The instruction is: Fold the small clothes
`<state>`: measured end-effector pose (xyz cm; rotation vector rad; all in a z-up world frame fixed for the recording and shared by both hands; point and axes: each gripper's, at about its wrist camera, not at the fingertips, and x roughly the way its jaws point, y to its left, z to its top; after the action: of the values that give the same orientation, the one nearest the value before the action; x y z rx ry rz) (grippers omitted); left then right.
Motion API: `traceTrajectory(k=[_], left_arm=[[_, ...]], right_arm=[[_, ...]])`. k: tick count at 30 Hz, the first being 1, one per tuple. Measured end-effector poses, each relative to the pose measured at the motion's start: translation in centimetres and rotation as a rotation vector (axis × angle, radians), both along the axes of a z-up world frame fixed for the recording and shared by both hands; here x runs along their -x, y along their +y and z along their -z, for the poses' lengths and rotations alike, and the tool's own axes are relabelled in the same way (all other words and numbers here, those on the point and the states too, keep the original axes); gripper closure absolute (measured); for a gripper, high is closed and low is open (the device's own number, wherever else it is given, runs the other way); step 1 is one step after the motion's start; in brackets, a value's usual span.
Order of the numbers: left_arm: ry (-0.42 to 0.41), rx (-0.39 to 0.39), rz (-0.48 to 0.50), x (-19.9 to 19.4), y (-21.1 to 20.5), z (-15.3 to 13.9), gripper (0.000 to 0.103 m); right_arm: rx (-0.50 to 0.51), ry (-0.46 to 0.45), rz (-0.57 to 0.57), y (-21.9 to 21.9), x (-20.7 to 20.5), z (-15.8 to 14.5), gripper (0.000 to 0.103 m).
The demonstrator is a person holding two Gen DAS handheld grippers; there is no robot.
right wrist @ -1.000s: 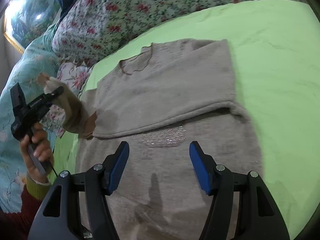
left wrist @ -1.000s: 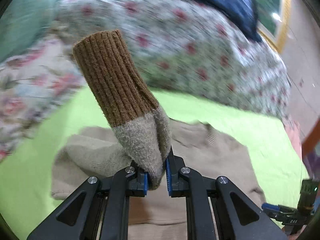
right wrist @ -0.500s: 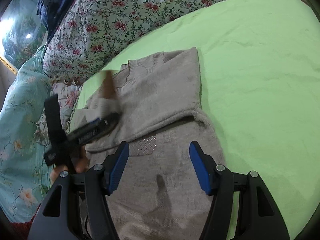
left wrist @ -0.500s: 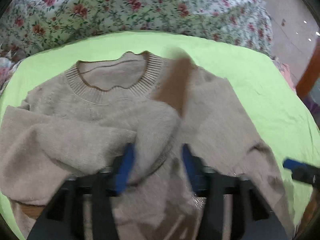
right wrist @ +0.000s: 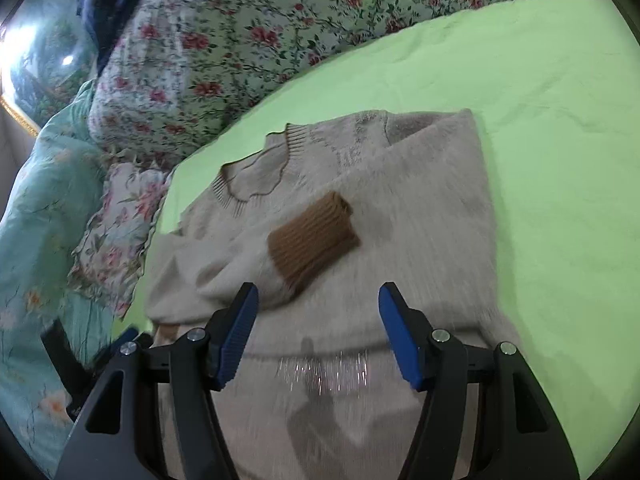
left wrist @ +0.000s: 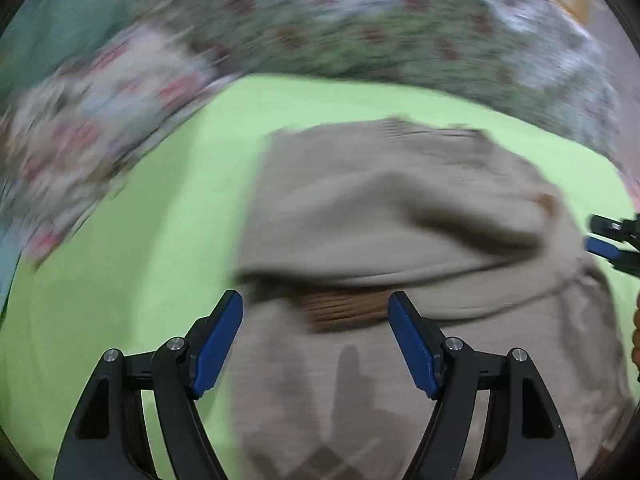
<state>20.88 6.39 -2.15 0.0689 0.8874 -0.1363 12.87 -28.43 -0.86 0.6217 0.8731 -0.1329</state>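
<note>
Sweater (right wrist: 400, 240), beige knit, lies flat on the green bed sheet (right wrist: 560, 120), neck toward the floral bedding (right wrist: 240, 40), hem toward me, so its long axis runs straight away from both of my tools. Taking it left to right: my left tool (left wrist: 314, 340) hangs over the garment's left edge, fingers spread wide and holding nothing; that view is badly smeared, so fine detail there is unreliable. One sleeve lies folded across the chest with its brown ribbed cuff (right wrist: 314, 236) resting near the middle of the body. My right tool (right wrist: 318, 336) stands just short of that cuff, likewise spread and empty, with the silver thread patch (right wrist: 324, 372) between its fingers. The right side already appears folded in, with a straight edge against the sheet. In my judgement the remaining fold runs hem to collar, and both tools sit near the hem end, the right one more centrally placed.
</note>
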Motion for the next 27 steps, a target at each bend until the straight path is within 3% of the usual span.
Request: traceTrajectory(k=[2,6,7,8,9,11,17,20,24,27], left_arm=[[0.041,0.004,-0.078,-1.3,2.6,1.4,0.029],[0.089,0.028,-0.125,-2.6,4.7,3.4,0.029],[0.095,0.032,-0.132,-3.0,4.7,3.8,0.029],[0.094,0.03,-0.137,-3.3,4.6,4.0,0.029],[0.087,0.022,-0.141,-3.6,4.4,3.9,0.029],[0.075,0.007,-0.148,-4.2,4.0,3.7,0.031],[0.066,0.036,-0.183,-3.8,4.2,3.4,0.035],[0.062,0.014,-0.183,-3.3,3.8,3.8,0.035],[0.064,0.034,-0.209,-2.9,4.3,3.7,0.036],[0.07,0.072,-0.228,-2.7,5.4,3.7,0.036]], right_arm=[[-0.009,0.009,0.011,-0.6,-1.4,0.8,0.039],[-0.096,0.028,0.059,-1.5,-3.7,3.3,0.04],[-0.118,0.025,0.061,-1.5,-4.1,3.8,0.049],[-0.125,0.019,0.055,-1.3,-4.3,4.0,0.073],[-0.138,0.015,0.034,-1.0,-4.8,3.9,0.089],[-0.149,-0.018,0.023,-0.5,-4.8,2.7,0.094],[-0.14,-0.328,0.061,-1.1,1.0,-5.7,0.094],[-0.063,-0.226,0.094,-2.2,2.5,-4.5,0.094],[-0.097,-0.03,0.124,-3.6,3.1,0.7,0.094],[-0.059,0.069,0.165,-3.5,3.9,1.8,0.087]])
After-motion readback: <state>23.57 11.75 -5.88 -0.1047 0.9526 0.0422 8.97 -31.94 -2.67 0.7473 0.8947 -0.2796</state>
